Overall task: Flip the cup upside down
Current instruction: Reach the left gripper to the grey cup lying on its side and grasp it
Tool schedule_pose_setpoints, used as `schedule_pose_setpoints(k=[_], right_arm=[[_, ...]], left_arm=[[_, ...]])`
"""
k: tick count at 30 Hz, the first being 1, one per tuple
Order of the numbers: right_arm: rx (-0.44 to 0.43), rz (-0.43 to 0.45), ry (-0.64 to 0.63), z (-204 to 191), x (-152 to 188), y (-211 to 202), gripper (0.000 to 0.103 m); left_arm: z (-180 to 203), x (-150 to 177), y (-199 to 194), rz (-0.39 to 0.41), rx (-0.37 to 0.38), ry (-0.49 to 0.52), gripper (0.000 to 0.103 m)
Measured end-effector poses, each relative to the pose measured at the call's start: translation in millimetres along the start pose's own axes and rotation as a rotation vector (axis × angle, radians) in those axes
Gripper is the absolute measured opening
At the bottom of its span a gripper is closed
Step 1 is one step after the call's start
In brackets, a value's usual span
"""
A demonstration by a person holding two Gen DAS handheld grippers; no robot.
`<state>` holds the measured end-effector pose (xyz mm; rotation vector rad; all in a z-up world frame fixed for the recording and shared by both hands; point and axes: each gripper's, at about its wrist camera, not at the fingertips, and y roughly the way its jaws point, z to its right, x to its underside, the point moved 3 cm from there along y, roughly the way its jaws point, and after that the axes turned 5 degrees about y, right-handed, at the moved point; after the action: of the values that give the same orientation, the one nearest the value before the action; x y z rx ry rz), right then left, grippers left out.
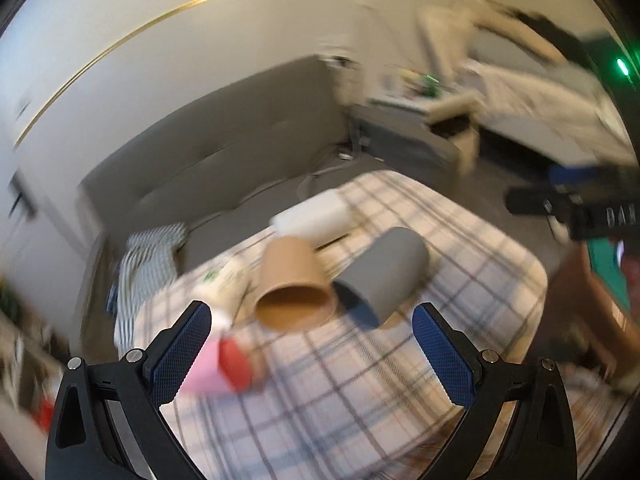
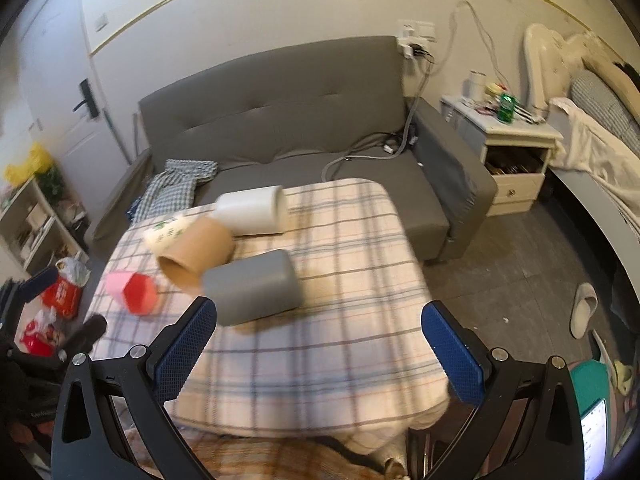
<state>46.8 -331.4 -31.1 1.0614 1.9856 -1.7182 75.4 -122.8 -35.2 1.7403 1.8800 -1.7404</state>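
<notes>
Five cups lie tipped on the checked tabletop (image 2: 340, 240), clustered toward its far left corner. Which one gets flipped, I can't tell. Both the left claw (image 1: 312, 332) and right claw (image 2: 320, 328) hover wide, gripping nothing, nearest the grey cup (image 2: 252, 290).

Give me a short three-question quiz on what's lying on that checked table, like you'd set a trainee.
1. True or false: the grey cup stands upright.
2. Which cup lies farthest from the cameras: A brown cup, B white cup, C pink-and-red cup?
3. Fill in: both the left claw and right claw are ____, holding nothing.

Key: 1 false, it lies on its side; 2 B; 3 open.
</notes>
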Motion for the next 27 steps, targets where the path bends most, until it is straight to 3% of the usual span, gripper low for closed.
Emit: schedule_pose_setpoints(k=[5, 10, 20, 27], right_arm=[[0.021, -0.044, 0.046, 23, -5, 22, 0.103], [0.033, -0.095, 0.08, 38, -1, 47, 0.103], [0.042, -0.164, 0.125, 60, 3, 82, 0.103], [0.058, -0.181, 0.142, 70, 1, 92, 0.103]], left_arm=[[25, -25, 41, -0.036, 0.09, 0.184, 0.103], [45, -31, 87, -0.099, 0.143, 0.324, 0.103], [74, -25, 145, -0.21, 0.192, 0.48, 0.102], [85, -16, 164, -0.285, 0.223, 0.497, 0.098]])
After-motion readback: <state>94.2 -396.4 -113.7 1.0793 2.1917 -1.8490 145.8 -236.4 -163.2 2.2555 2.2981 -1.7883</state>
